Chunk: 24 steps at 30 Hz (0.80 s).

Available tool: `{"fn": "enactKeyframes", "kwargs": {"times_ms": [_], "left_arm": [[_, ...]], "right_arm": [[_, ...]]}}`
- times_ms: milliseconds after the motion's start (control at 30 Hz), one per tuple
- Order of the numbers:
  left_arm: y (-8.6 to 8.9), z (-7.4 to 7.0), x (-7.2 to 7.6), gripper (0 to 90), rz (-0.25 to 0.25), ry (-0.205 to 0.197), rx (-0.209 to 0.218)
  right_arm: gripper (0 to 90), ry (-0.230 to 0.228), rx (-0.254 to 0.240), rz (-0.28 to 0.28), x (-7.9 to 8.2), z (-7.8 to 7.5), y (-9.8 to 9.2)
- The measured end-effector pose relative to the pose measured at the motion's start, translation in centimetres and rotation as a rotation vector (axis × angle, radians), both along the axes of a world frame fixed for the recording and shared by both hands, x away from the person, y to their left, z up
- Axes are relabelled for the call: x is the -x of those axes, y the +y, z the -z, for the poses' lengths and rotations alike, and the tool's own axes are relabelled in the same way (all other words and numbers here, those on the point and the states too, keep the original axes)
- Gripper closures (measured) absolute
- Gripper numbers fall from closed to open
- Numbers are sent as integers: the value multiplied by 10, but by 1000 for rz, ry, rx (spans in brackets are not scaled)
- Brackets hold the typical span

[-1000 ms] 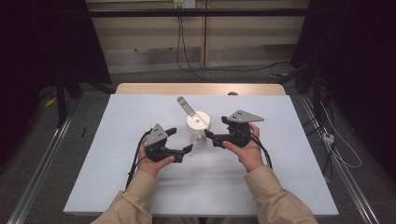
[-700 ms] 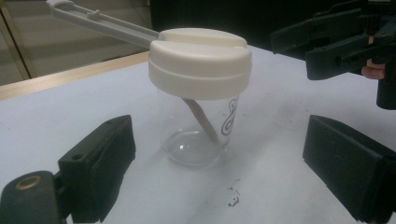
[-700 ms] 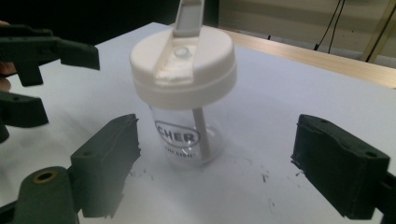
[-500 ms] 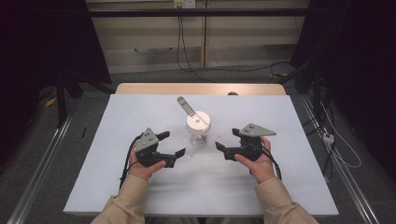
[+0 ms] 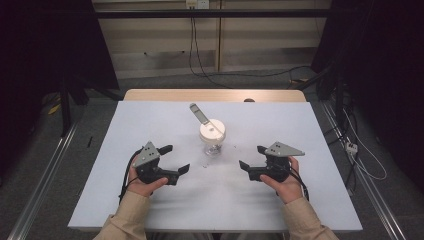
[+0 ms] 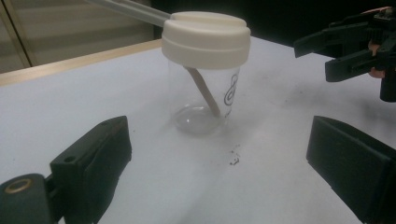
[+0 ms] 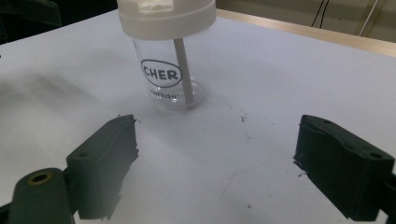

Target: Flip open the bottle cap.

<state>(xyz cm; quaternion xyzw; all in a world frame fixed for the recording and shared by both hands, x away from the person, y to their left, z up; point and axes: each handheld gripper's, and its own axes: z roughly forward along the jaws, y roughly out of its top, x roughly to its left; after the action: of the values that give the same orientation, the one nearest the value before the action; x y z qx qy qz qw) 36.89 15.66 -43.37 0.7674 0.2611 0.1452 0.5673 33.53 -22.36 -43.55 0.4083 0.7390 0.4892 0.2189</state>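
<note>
I've pulled my left gripper [image 5: 176, 159] and right gripper [image 5: 251, 160] back, apart, both jaws spread, empty. The clear plastic cup with white lid and straw [image 5: 212, 137] stands free on the white table [image 5: 150, 120] between my 2 grippers, released.

1. A white table [image 5: 150, 125] with a wooden far edge [image 5: 215, 95] stands on a grey floor [image 5: 45, 150].
2. Beige wall panels [image 5: 160, 40] rise behind, with black cables [image 5: 192, 50] hanging.
3. Dark curtains [image 5: 45, 45] flank both sides.
</note>
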Motion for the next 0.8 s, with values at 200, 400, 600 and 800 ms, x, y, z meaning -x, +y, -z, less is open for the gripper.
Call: {"fn": "enactKeyframes", "kwargs": {"times_ms": [200,400,600,800], "left_arm": [[11,1,3,60,-9,8,5],[22,3,4,60,-25,15,-1],[30,5,5,60,-34,24,-23],[38,7,6,62,-48,28,-29]], "right_arm": [[123,-1,8,8,7,3,-6],[123,2,9,10,12,7,-11],[123,5,13,16,16,10,-17],[122,2,6,25,20,11,-25]]}}
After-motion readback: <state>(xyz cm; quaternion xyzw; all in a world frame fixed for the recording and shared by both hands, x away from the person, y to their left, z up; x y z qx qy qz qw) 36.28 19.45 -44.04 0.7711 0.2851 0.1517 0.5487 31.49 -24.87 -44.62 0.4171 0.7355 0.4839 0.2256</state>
